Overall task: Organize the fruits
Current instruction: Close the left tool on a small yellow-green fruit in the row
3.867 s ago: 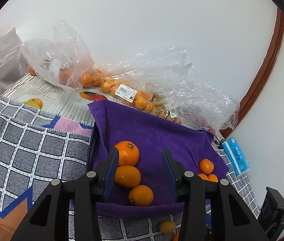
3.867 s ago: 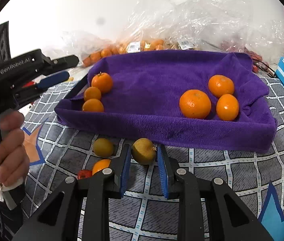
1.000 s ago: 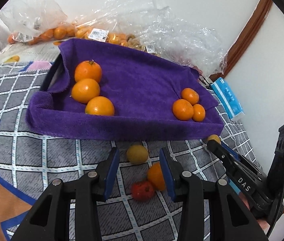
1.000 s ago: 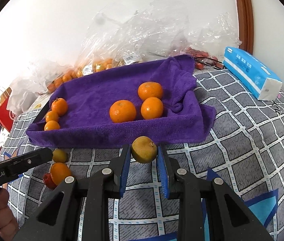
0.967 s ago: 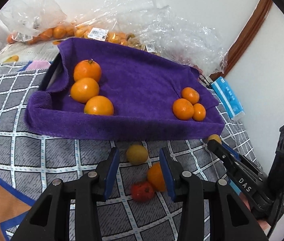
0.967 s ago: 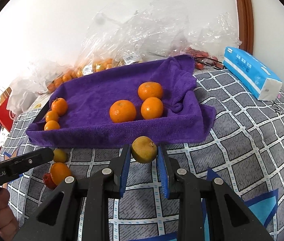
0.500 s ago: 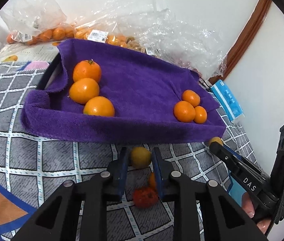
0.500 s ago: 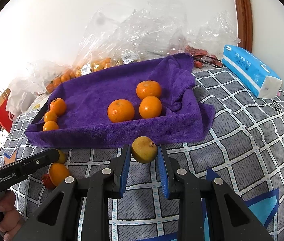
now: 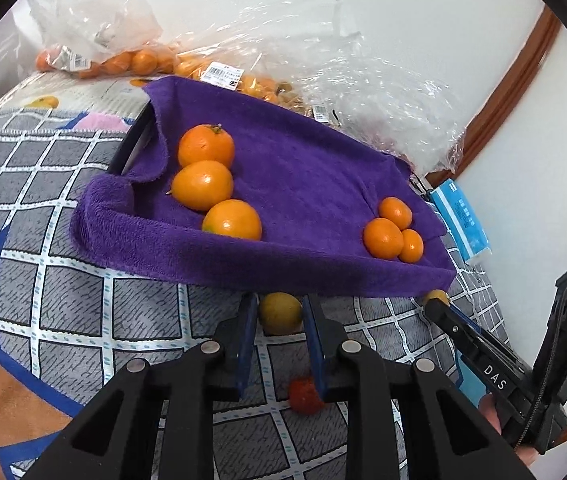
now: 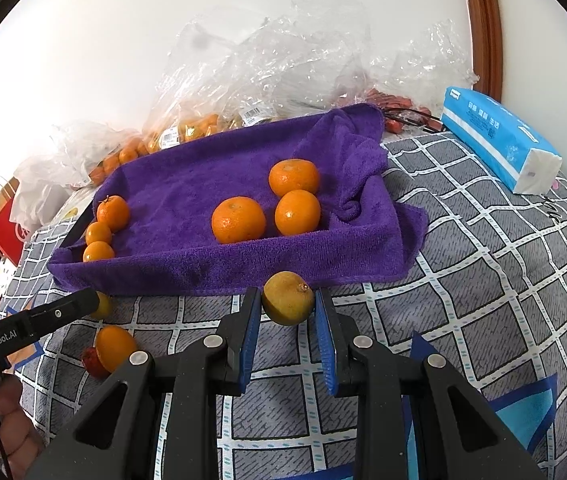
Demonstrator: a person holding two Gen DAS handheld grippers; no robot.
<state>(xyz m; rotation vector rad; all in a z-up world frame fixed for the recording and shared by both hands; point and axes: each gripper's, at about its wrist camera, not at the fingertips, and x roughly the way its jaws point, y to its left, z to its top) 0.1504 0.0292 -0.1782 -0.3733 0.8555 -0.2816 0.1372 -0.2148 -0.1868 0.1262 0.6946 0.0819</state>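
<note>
i see purple towel tray [image 10: 187, 184] far, three oranges at each end. my right gripper [image 10: 288, 322] clenched on yellow-green citrus [image 10: 288, 298] near tray front. my left gripper [image 9: 279, 320] clenched on small yellow fruit [image 9: 280, 312]; red fruit [image 9: 303, 396] nearer.

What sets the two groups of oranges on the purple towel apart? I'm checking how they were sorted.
The left group is three smaller oranges in a line at the towel's left end; the right group is three larger oranges bunched in a triangle near the bunched-up right end. One left orange shows a stem; none on the right does. Both groups hold three touching oranges.
</note>
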